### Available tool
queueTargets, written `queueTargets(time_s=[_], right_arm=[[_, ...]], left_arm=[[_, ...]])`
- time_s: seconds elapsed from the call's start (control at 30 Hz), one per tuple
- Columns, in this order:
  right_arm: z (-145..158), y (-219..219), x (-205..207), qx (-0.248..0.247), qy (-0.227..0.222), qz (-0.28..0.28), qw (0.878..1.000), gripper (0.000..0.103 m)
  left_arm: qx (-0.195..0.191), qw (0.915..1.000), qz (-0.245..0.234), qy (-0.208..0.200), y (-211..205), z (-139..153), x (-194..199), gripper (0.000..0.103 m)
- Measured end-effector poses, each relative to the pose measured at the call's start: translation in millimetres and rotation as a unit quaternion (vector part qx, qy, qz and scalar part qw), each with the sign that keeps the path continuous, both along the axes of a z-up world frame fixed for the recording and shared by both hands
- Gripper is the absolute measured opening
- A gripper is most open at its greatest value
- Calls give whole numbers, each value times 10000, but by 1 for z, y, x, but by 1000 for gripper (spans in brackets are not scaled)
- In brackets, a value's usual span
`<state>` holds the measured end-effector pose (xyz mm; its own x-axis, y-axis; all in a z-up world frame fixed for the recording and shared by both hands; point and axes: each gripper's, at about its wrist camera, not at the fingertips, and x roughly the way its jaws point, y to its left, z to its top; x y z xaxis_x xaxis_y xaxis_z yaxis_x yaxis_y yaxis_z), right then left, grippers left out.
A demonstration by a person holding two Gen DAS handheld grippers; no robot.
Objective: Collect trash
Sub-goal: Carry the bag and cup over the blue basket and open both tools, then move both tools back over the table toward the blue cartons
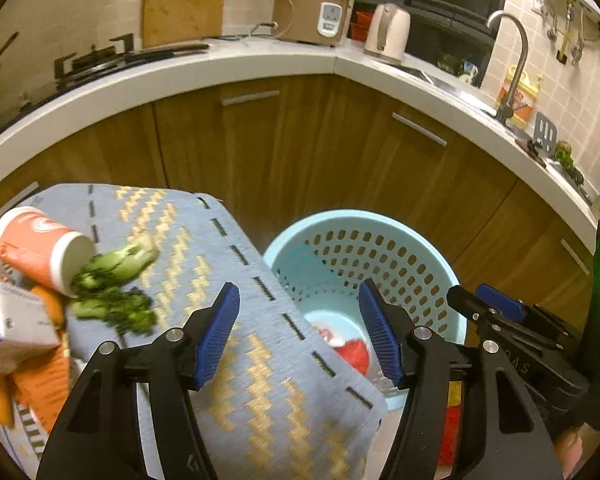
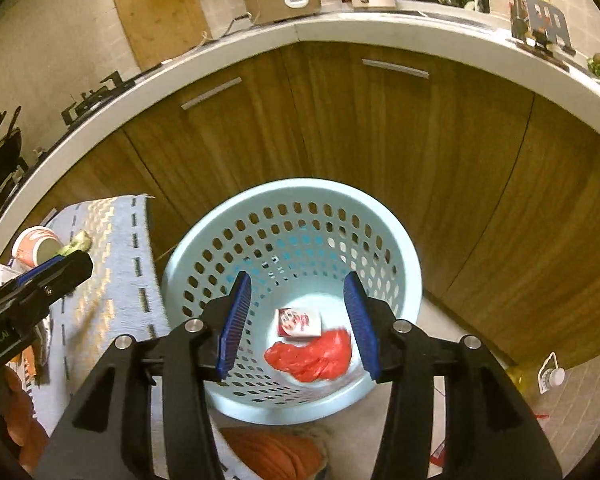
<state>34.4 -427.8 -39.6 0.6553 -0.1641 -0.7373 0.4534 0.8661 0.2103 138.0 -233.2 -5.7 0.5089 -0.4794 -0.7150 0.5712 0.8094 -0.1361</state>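
A pale blue perforated basket [image 2: 188, 248] stands on the floor before the wooden cabinets. In it lie a crumpled red plastic bag [image 2: 312, 354] and a small red-and-white box [image 2: 298, 322]. My right gripper [image 2: 297, 280] hangs open above the basket with nothing between its blue pads. Left of the basket, a blue mat with gold zigzags [image 1: 220, 248] carries a tipped orange paper cup [image 1: 36, 248], leafy greens [image 1: 112, 280], a white carton [image 1: 12, 324] and orange scraps. My left gripper [image 1: 298, 292] is open and empty over the mat's right edge and the basket rim [image 1: 340, 218].
A curved white counter [image 1: 260, 60] above wooden cabinets [image 1: 300, 140] holds a rice cooker [image 1: 312, 12], a kettle [image 1: 388, 32] and a faucet [image 1: 512, 60]. A small white bottle [image 2: 550, 376] lies on the tiled floor to the right. An orange object [image 2: 272, 452] sits below the basket.
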Motion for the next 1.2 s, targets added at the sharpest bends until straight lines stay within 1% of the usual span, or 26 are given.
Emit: queueTargets(time_s=[0.17,0.37,0.5,0.6,0.67,0.7,0.73,0.8,0.87,0.93,1.03,1.1,1.17,1.2], right_arm=[[17,21,1,-102,-180,197,9996,45],[37,58,4,-238,-406,592,9971,45],[47,89,9,-366,-547,935,9934,45],[55,115,15,-474,-634,1251,9890,45],[61,132,18,-530,-698,1438,9857,45],[64,142,21,-548,-733,1558,9835,45],[66,150,22,-559,-757,1651,9818,46],[70,166,26,-606,-793,1824,9781,48],[73,185,33,-669,-825,2052,9729,48],[74,204,42,-683,-829,2261,9682,48],[74,231,58,-589,-833,2583,9607,48],[73,244,68,-535,-839,2739,9566,48],[72,253,75,-435,-813,2838,9544,48],[71,255,79,-388,-785,2863,9541,48]], left_arm=[[-160,9995,225,-179,29,16,-8,60],[-309,9970,532,-467,72,39,-17,60],[-323,9933,809,-754,107,54,-24,60],[-317,9889,1093,-952,141,65,-27,61],[-278,9851,1325,-1061,166,71,-26,63],[-197,9826,1470,-1118,181,74,-24,64],[-68,9799,1628,-1152,192,74,-22,64],[282,9707,2060,-1203,221,73,-16,64],[472,9678,2215,-1096,244,68,-8,64],[508,9682,2256,-952,266,61,1,63],[449,9760,2046,-602,289,47,18,63],[483,9777,1986,-483,295,38,26,63],[604,9805,1849,-279,299,25,41,63],[704,9805,1815,-276,298,19,47,63]])
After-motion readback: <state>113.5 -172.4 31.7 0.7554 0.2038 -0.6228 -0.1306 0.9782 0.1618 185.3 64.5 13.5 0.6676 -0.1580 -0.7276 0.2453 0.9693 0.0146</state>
